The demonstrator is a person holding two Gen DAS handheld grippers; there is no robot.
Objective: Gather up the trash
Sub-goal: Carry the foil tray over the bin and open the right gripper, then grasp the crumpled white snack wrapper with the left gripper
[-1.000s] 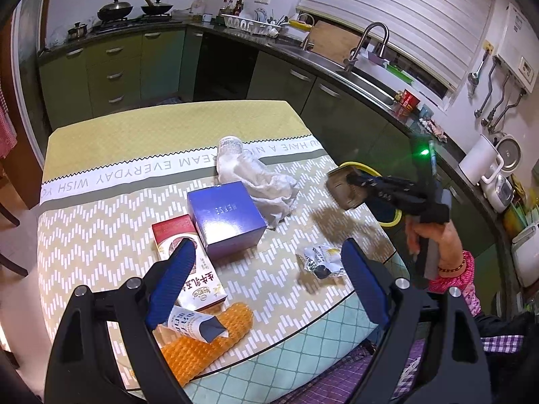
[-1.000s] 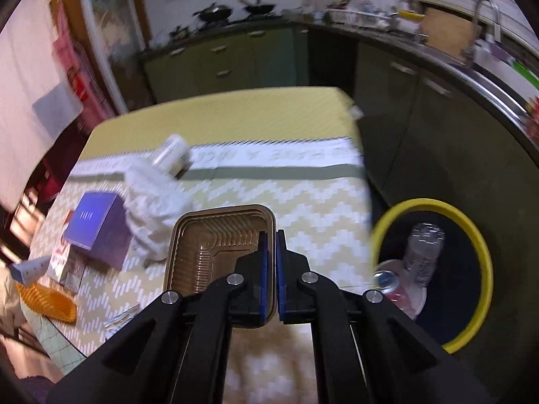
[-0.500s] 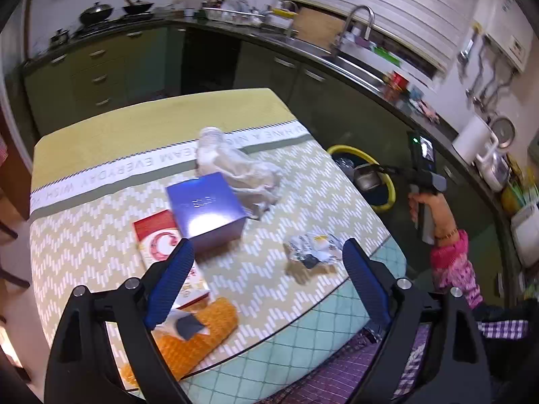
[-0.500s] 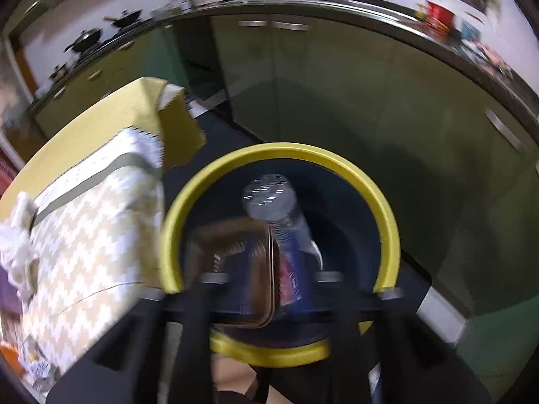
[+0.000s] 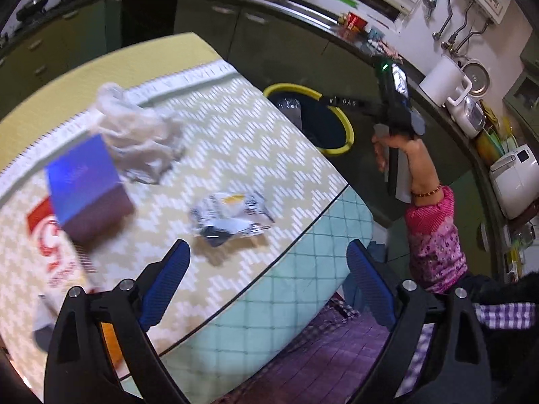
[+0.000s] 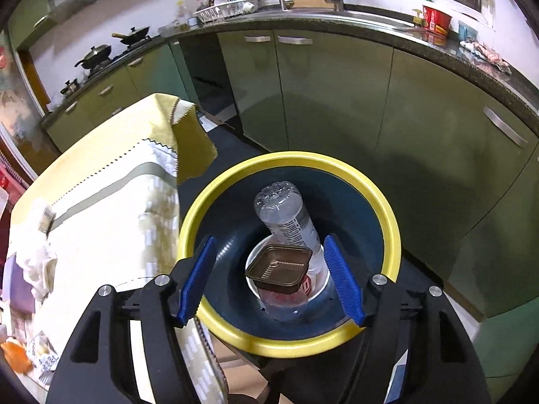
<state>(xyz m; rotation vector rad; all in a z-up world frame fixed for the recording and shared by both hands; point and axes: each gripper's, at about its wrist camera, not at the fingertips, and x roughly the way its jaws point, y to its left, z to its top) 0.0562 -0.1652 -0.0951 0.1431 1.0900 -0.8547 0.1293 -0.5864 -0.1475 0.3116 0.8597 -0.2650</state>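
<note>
A: Item one, right gripper?
B: Jaws spread wide, holding nothing, poised over the mouth of the yellow-rimmed bin. Framed between its blue pads: brown plastic tray lying in the bin on a white cup, clear bottle leaning beside it.

A: Item two, left gripper?
B: Jaws wide, empty, hanging over the near table edge. Crumpled white wrapper just ahead, open tablecloth around it.

A: Further out?
B: Blue box, blurred, resting on a red-and-white carton; crumpled plastic bag just behind. The bin stands on the floor between table and green cabinets.

A: Differences by view?
B: Only the left view shows the hand holding the right tool; only the right shows the bin's contents.
</note>
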